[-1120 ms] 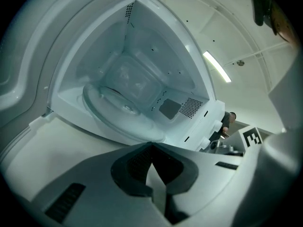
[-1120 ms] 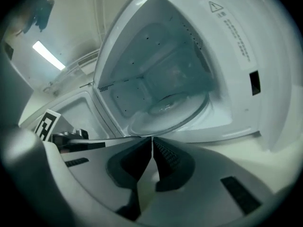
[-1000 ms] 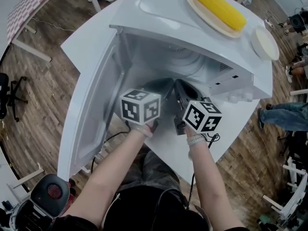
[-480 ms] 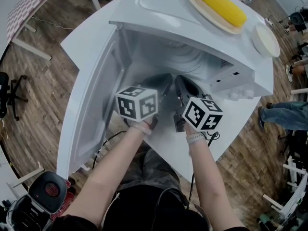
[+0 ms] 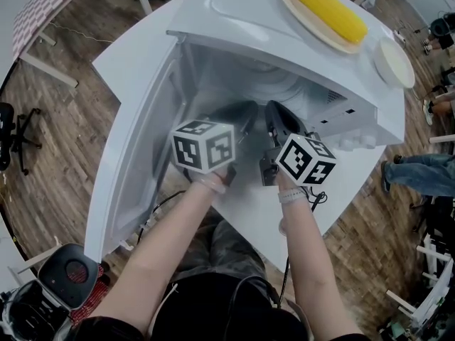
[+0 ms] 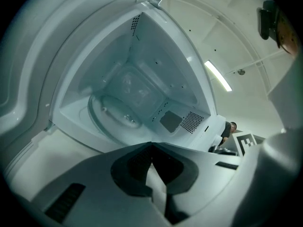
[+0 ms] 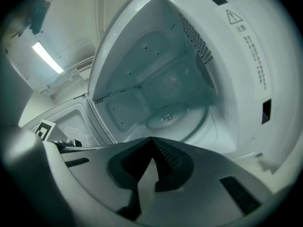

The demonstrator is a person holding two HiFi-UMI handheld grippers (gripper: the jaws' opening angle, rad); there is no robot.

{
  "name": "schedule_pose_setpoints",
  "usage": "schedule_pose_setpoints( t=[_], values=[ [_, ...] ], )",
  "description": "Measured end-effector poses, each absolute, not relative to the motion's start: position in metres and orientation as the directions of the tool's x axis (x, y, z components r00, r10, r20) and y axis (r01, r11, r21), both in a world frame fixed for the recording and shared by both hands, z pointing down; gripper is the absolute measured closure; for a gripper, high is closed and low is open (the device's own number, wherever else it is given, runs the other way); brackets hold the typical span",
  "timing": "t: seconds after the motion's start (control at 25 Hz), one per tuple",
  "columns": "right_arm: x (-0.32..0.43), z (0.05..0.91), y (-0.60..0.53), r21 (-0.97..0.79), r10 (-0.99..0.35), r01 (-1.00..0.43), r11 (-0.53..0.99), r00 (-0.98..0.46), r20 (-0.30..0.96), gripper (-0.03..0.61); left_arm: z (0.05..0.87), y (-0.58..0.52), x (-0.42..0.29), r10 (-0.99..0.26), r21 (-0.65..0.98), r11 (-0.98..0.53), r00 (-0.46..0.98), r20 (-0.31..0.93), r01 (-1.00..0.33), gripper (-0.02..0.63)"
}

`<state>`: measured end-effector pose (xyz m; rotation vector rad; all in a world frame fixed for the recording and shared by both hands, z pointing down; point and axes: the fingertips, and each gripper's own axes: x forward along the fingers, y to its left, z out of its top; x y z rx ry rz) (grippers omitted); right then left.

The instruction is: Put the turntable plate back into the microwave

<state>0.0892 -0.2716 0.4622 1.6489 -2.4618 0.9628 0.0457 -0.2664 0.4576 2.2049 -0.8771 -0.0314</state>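
both the left gripper [image 6: 151, 144] and right gripper [image 7: 151, 139], fingers pressed together, face the turntable plate [image 6: 113, 113].

left gripper [image 6: 151, 148]: dark grey moulded shell, black ribbed pads | right gripper [image 7: 151, 143]: same build | left cube [image 5: 204, 145], right cube [image 5: 306, 160]: white faces, black square markers | wristband [image 5: 291, 195]: pale, on right wrist | cable [image 5: 313, 202]: thin, black | top [image 5: 213, 307]: black | trousers [image 5: 220, 244]: grey

Ahead of the left gripper [image 6: 152, 148], itself matt dark-grey plastic with ribbed pads, the microwave [image 6: 161, 60] cavity is smooth, glossy white (one wall perforated). The turntable plate [image 6: 113, 111] inside looks like clear, shiny glass. Well below the gripper, the floor [image 5: 64, 119] is wood plank.
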Motion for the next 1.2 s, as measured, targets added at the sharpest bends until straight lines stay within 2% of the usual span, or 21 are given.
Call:
schedule_pose_setpoints(
  t=[0.32, 1.2],
  values=[
    [0.098, 0.467, -0.276, -0.464, -0.833, -0.855, 0.233, -0.421, 0.358, 0.558, 0.463, -0.265, 0.046, -0.599, 0.66, -0.474, 0.763, 0.243, -0.583, 0.601],
    [0.079, 0.462, -0.237, -0.362, -0.829, -0.867, 0.342, -0.46, 0.318, 0.557, 0.47, -0.24, 0.041, -0.625, 0.625, -0.485, 0.742, 0.241, -0.612, 0.601]
  ],
)
